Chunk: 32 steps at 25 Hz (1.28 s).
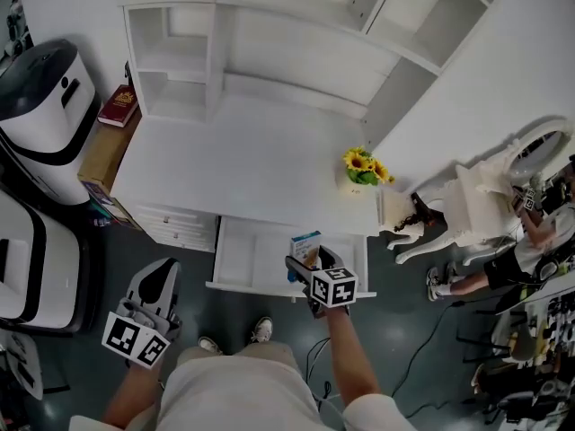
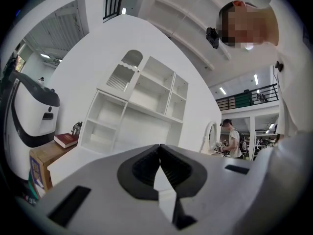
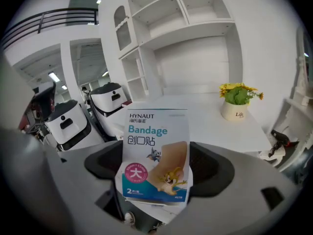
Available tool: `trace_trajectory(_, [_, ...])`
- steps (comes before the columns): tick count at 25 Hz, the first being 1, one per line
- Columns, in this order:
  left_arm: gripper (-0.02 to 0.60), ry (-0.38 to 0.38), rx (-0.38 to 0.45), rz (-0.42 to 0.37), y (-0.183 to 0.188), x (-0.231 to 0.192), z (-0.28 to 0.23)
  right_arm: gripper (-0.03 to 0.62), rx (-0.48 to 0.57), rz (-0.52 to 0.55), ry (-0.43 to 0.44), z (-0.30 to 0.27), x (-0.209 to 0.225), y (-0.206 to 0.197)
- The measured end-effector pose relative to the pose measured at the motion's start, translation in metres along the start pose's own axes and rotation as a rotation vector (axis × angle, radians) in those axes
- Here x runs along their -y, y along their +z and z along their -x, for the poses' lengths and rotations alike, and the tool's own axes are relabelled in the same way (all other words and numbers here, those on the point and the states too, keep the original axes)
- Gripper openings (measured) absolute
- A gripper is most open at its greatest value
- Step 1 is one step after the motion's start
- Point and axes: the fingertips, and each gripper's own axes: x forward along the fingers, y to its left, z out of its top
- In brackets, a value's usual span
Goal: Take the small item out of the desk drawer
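A small bandage box [image 1: 305,241], white and blue with a cartoon on it, is held upright just above the front of the open white drawer [image 1: 235,257]. My right gripper [image 1: 310,263] is shut on it. In the right gripper view the bandage box [image 3: 157,131] stands between the dark pads [image 3: 105,163] and hides the gap between them. My left gripper [image 1: 162,275] hangs left of the drawer, below the desk's edge, with nothing in it. In the left gripper view the left gripper [image 2: 159,153] has its pads meeting at the tips.
The white desk [image 1: 243,164] carries a pot of yellow flowers [image 1: 361,171] near its right edge and a white shelf unit [image 1: 180,61] at the back. A white machine [image 1: 45,115] and a red book [image 1: 119,104] stand left. An ornate white chair [image 1: 467,205] and a person [image 1: 530,232] are right.
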Motion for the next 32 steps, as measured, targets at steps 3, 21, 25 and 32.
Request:
trace_trajectory(3, [0.017, 0.000, 0.022, -0.013, 0.009, -0.001, -0.002, 0.430, 0.067, -0.071, -0.028, 0.013, 0.004, 0.010])
trace_trajectory(21, [0.017, 0.031, 0.108, -0.120, 0.054, 0.009, -0.020, 0.430, 0.435, -0.176, -0.123, 0.107, 0.049, 0.106])
trace_trajectory(25, [0.017, 0.044, 0.126, -0.133, 0.064, 0.010, -0.024, 0.430, 0.503, -0.147, -0.116, 0.129, 0.048, 0.130])
trace_trajectory(32, [0.017, 0.045, 0.160, -0.155, 0.082, 0.015, -0.029, 0.430, 0.608, -0.104, -0.113, 0.168, 0.047, 0.164])
